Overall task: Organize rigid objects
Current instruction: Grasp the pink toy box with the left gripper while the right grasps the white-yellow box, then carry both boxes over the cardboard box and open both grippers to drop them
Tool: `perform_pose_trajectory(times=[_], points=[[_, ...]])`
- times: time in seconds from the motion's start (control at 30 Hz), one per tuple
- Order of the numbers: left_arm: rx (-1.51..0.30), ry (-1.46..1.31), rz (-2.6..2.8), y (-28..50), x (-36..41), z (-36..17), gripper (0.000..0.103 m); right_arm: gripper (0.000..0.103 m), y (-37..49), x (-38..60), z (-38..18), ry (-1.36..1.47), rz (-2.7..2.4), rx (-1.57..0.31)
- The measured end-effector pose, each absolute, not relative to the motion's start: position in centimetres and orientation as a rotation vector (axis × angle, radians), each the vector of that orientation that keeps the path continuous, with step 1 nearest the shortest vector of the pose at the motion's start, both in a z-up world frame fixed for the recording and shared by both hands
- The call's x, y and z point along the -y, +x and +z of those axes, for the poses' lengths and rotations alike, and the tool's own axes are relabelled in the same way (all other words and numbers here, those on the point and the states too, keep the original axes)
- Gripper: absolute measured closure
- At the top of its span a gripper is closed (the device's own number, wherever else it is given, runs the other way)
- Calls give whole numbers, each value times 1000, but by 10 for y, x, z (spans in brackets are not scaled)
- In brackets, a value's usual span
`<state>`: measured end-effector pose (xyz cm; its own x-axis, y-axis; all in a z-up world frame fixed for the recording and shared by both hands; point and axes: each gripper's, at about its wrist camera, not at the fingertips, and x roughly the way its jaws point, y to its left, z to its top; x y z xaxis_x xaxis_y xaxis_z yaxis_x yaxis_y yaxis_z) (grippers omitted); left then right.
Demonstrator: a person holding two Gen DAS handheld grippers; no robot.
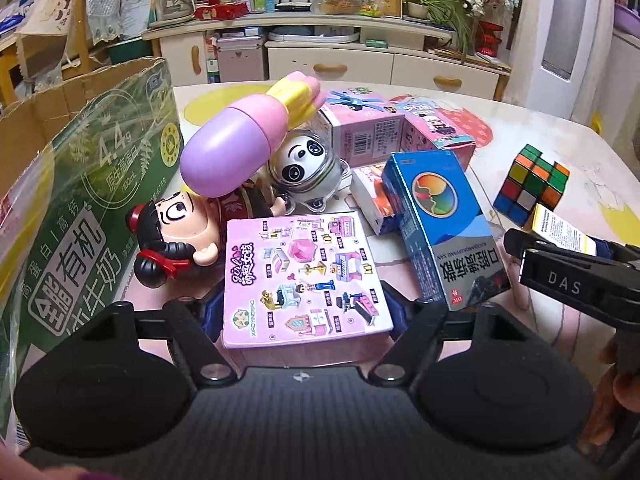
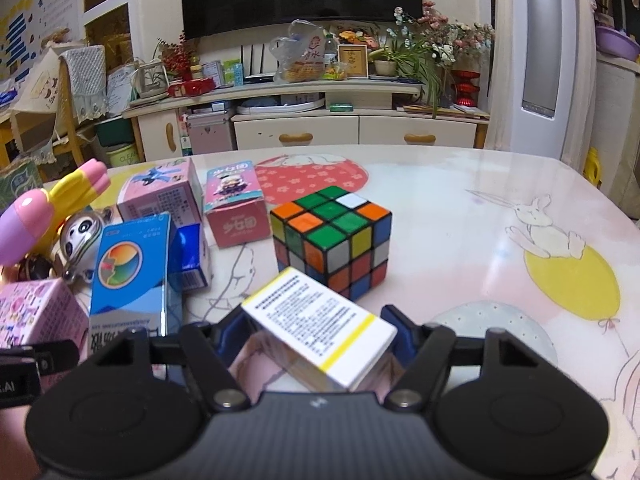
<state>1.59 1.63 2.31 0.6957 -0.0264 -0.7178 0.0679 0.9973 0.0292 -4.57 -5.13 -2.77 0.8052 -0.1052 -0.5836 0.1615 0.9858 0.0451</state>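
A flat pink toy box (image 1: 304, 272) with furniture pictures lies on the table between the fingers of my left gripper (image 1: 302, 316). Both blue pads rest against its sides, so the gripper is shut on it. A white box with a yellow stripe (image 2: 320, 328) sits askew in my right gripper (image 2: 314, 324), its corners touching both pads. A Rubik's cube (image 2: 332, 240) stands just beyond that box. Left of it are a blue carton (image 2: 128, 272), two pink boxes (image 2: 160, 196), a panda toy (image 1: 304, 168), a doll figure (image 1: 176, 232) and a pink-purple capsule toy (image 1: 232, 148).
An open green milk carton box (image 1: 84, 184) stands at the table's left edge beside the doll. My right gripper (image 1: 560, 256) shows at the right of the left wrist view. The table (image 2: 500, 208) has a rabbit-and-balloon cover. A cabinet and television stand beyond.
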Motion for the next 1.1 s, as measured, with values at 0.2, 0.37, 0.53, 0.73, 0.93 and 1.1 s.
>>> perform_pose_trajectory(times=[0.2,0.37,0.53,0.73,0.93,1.1], points=[[-773,52,-81,8,-19,31,10,33,-52,52,-27,101,-150,-619],[-749,35,-119,0,-24,43,10,33,-60,52,-25,98,-162,-610],[-721,21,-150,-9,-34,59,10,33,-66,48,-26,84,-177,-613],[-687,30,-171,-17,-45,76,10,33,-75,41,-17,88,-181,-598],[-638,18,-168,-24,-59,94,10,33,-80,26,-5,85,-161,-573],[-590,0,-156,-31,-75,109,10,33,-88,4,14,31,-125,-529]])
